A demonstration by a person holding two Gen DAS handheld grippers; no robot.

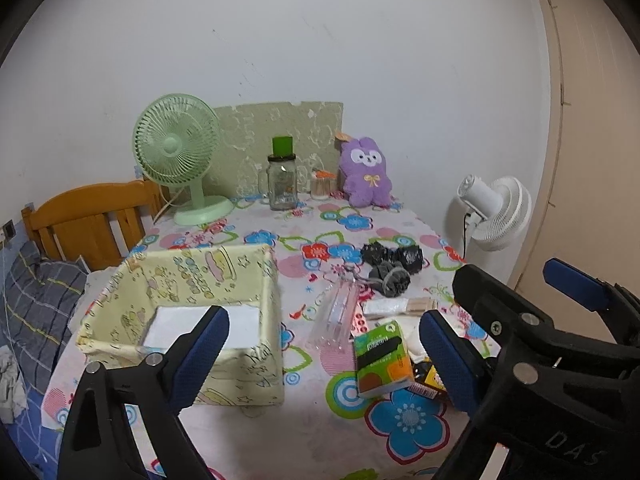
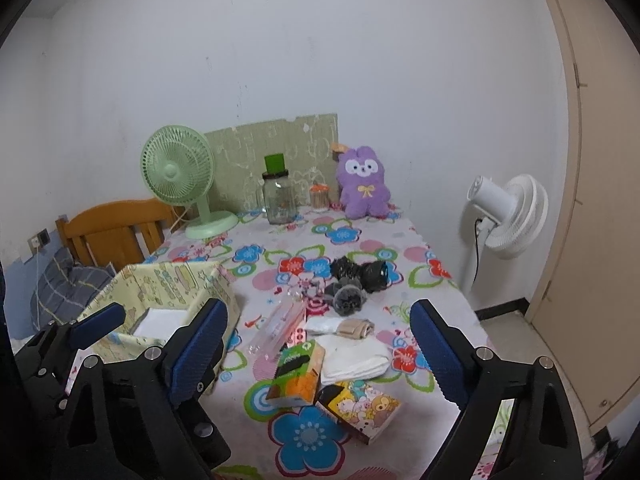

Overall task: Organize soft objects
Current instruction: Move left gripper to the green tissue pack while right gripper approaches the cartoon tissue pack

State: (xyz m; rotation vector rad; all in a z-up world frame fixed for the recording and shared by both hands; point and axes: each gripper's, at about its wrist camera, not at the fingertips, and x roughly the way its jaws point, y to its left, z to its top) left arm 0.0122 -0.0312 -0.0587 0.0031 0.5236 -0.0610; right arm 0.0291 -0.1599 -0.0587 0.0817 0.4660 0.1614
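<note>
While both tongs, left (image 1: 324,344) and right (image 2: 318,344), hang spread wide with nothing between them, we see the white cloth (image 2: 354,356) and socks (image 2: 350,294) lying loose on the tabletop (image 2: 360,236), right of the basket (image 2: 160,292).

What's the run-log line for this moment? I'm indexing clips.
stage: approach | left gripper: open, empty | right gripper: open, empty | fabric box: white pad inside | tissue packs, socks: on table
</note>
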